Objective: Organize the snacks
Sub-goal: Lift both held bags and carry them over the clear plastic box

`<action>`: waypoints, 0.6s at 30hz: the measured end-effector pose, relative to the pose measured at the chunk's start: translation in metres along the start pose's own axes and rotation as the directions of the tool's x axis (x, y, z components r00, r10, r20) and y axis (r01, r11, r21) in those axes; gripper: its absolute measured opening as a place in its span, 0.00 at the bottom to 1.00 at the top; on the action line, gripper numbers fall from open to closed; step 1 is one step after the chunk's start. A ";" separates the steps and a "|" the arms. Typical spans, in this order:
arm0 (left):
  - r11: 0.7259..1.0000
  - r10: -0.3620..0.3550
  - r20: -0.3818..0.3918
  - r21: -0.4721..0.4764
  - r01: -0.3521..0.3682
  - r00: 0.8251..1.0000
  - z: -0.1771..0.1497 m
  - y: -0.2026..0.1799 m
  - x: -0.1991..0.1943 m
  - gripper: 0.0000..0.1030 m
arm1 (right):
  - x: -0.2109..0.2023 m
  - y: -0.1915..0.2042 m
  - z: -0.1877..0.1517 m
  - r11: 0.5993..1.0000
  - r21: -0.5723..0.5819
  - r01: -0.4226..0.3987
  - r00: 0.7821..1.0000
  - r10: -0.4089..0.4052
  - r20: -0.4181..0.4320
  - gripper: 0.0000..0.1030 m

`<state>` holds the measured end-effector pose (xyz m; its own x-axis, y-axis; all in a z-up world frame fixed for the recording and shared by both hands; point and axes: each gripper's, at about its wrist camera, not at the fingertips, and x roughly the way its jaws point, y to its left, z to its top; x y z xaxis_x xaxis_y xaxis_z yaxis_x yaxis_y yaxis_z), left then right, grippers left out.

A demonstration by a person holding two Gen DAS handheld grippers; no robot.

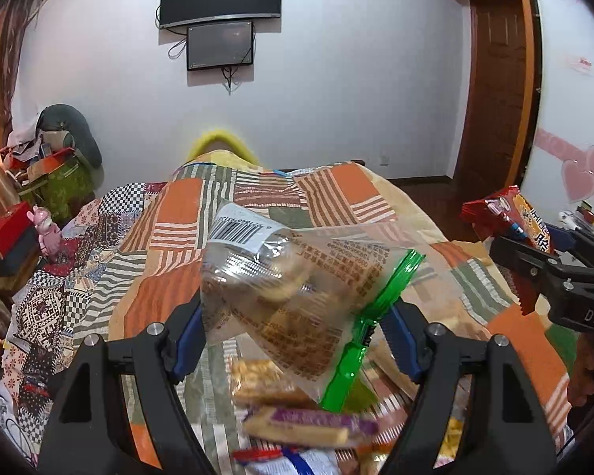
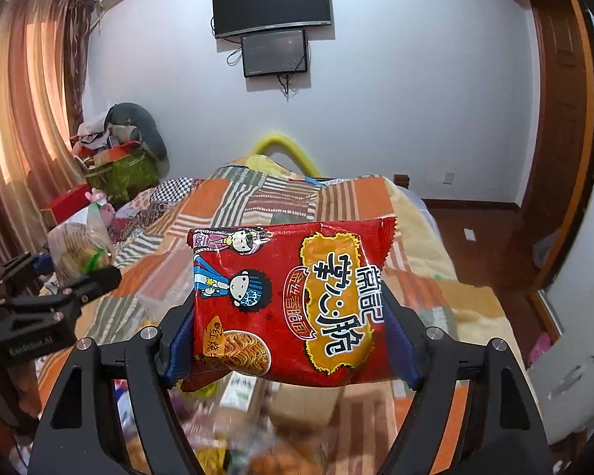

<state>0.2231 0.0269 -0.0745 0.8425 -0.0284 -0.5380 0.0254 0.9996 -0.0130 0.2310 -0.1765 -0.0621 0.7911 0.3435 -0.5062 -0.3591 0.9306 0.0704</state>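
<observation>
Holding a clear bag [image 1: 289, 301] in your left gripper [image 1: 293, 340], you have its blue fingers [image 1: 188, 336] closed against the bag's two sides above the quilt [image 1: 170, 229]. The bag carries pale biscuits or crackers, a barcode label at its far end and a green zip strip [image 1: 370, 318] along its right edge; its long axis runs away from you toward the wall, tilted a little left. Your right gripper [image 2: 293, 340] is clamped on a red noodle pack [image 2: 289, 301], fingers [image 2: 402, 346] pressed to its short ends, so the pack lies crosswise with its printed face toward the camera and its lettering turned on its side. In the left view that same pack [image 1: 511, 217] shows to the right of the bag, well apart from it, held above the quilt's right edge. Below the bag, near you, loose snacks lie on the quilt: a peanut bar [image 1: 257, 380] and a purple-wrapped bar [image 1: 316, 423], both blurred. Below the noodle pack the heap of packets is too blurred to name.
</observation>
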 end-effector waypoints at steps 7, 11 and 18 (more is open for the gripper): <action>0.999 0.001 -0.061 -0.035 -0.003 0.998 0.011 0.011 0.044 0.75 | 0.031 0.000 0.003 1.000 -0.003 0.005 0.999 -0.005 -0.047 0.74; 0.999 0.013 -0.089 -0.035 -0.016 0.996 0.017 0.012 0.068 0.75 | 0.056 -0.003 0.003 1.000 -0.005 0.014 0.995 -0.015 -0.100 0.74; 1.000 -0.002 -0.172 -0.003 0.001 0.985 0.019 0.005 0.110 0.76 | 0.091 -0.006 0.000 1.000 -0.018 0.021 0.979 -0.024 -0.204 0.74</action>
<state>0.3261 0.0288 -0.1175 0.7373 -0.0291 -0.6750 0.0247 0.9996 -0.0162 0.3052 -0.1512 -0.1088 0.6817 0.2880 -0.6726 -0.3511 0.9353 0.0447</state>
